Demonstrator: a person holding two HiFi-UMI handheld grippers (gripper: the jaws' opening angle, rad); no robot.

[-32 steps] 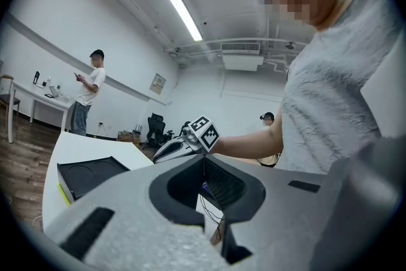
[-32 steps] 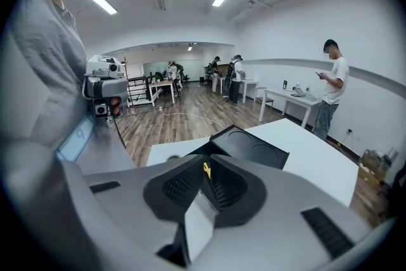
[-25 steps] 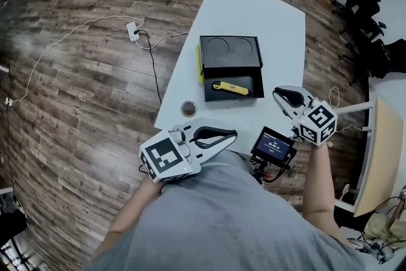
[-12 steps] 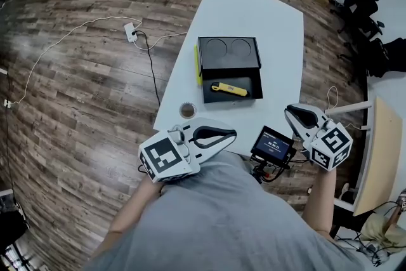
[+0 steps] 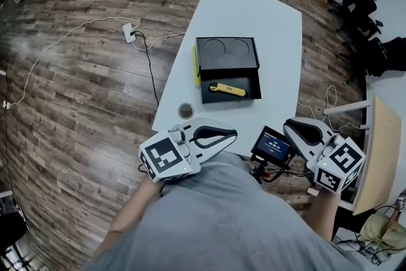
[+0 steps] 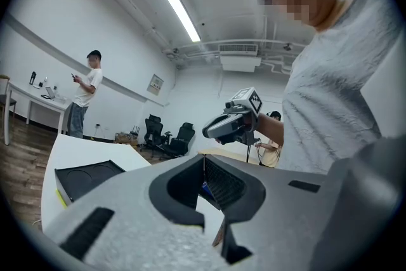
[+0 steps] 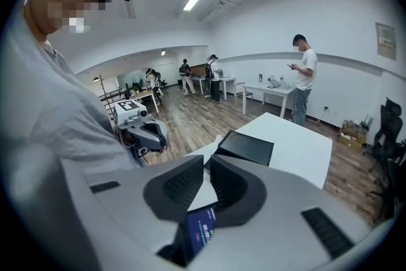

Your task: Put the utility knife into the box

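1. Table (image 5: 266, 16): white, long, running away from the person over a wood floor. The work sits on its near half.
2. Box (image 5: 227, 54): black and open. The far half shows two round recesses; the near half is a shallow tray. A thin yellow strip (image 5: 194, 65) runs along its left edge; I cannot tell what it is.
3. Left gripper (image 5: 232, 134): held close to the person's torso, off the near table edge and well apart from the box. In its own view the jaws meet at the tips with nothing between them (image 6: 203, 162), so it is empty.
4. Right gripper (image 5: 288, 125): also near the body, off the table's near right corner. Its jaws are pressed together and grip nothing (image 7: 207, 167); only the screen and the box show beyond them.
5. Small screen (image 5: 271, 145): lit and mounted low between the two grippers. It is not part of the task.
6. Utility knife (image 5: 227, 89): yellow, lying flat and crosswise inside the box's near tray, left of centre. Neither gripper touches it.
7. Round item (image 5: 186, 110): small, on the table just off the box's near left corner. It is too small to identify.
8. Progress (judgement): the knife is in the box and both grippers are clear and empty, so the placement looks complete. The box is open, but the task does not ask for closing, and I see nothing left to do.
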